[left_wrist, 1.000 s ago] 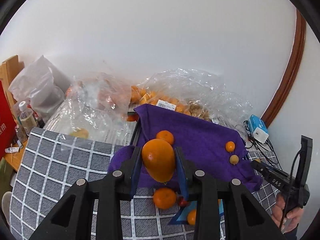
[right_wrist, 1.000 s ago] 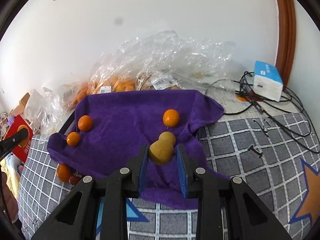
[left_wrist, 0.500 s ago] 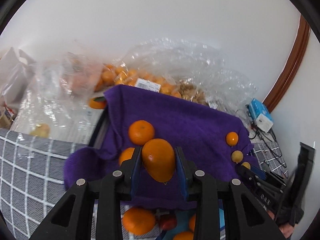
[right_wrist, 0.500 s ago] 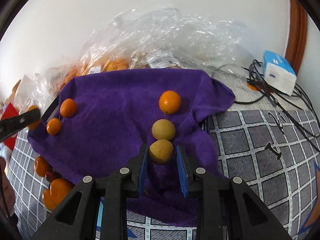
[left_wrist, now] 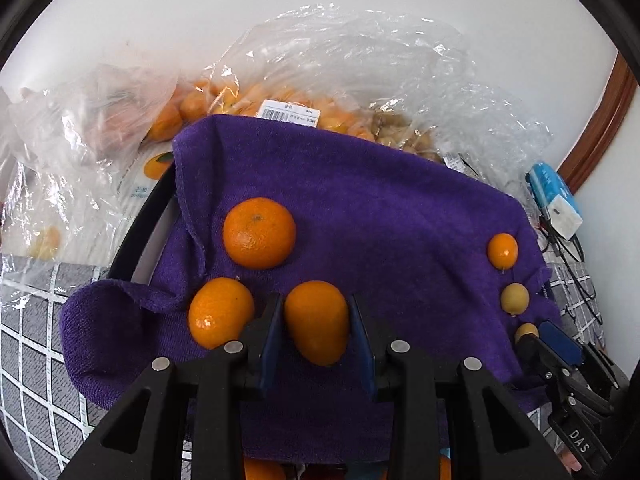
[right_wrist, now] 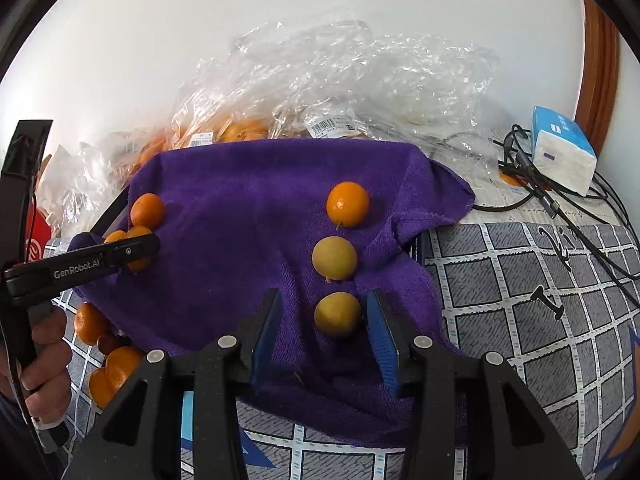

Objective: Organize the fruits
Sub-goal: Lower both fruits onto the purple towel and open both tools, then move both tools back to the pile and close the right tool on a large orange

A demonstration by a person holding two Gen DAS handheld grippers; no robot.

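While the left tool grips an orange fruit over the purple towel's near-left, the right tool is opening around a yellow fruit resting in its row. Roughly halfway; loose oranges wait off the towel.

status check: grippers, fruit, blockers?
Left gripper shut on orange fruit. Right gripper opening, yellow fruit between jaws on purple towel. No blockers.

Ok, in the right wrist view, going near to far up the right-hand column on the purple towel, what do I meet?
Right tongs, opening around the nearest yellow fruit → second yellow fruit → small orange → towel's far edge → clear plastic bags.
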